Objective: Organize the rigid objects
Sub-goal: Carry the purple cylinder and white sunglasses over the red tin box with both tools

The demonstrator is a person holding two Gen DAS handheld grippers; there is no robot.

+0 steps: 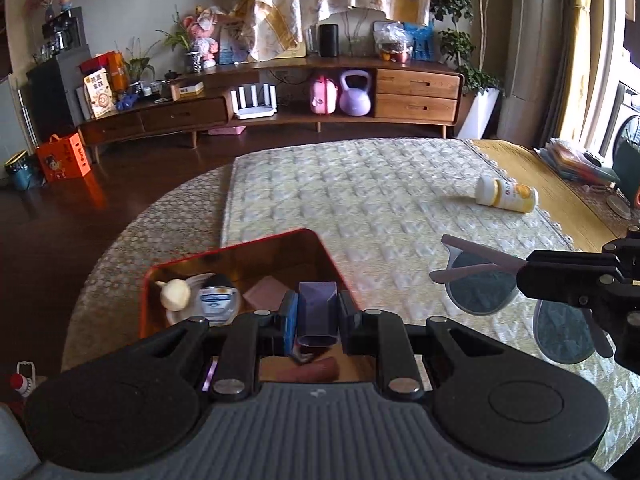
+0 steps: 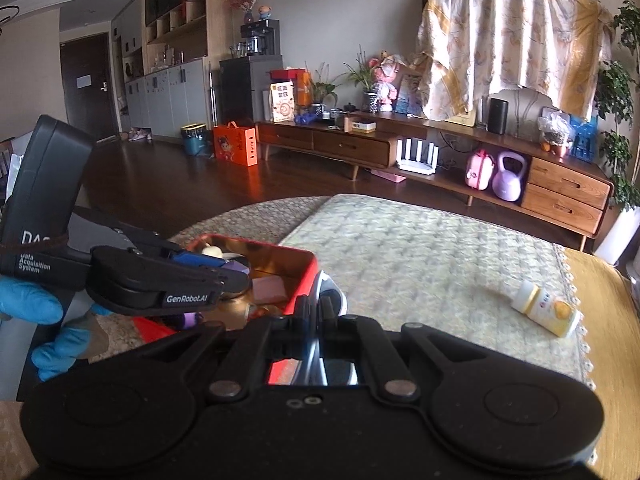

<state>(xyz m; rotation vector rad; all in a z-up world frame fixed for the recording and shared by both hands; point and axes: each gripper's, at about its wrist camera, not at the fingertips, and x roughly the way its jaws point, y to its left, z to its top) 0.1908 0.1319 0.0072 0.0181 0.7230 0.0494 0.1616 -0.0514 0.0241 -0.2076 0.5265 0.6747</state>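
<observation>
While the red tin (image 1: 234,248) at the lower left of the left wrist view already held a garlic bulb (image 1: 175,295), a small jar (image 1: 218,300) and a pink block (image 1: 267,294), both grippers carried more. The left gripper (image 1: 318,312) had its fingers clenched on a purple box (image 1: 317,308) above the tin; the right gripper (image 2: 316,312) gripped the sunglasses (image 1: 476,284) by a temple. A yellow bottle (image 1: 506,193) lay on its side at the right on the quilted tabletop (image 1: 360,184), seemingly left to collect. Open room lay between; the tin's raised rim looked like the only obstacle.
</observation>
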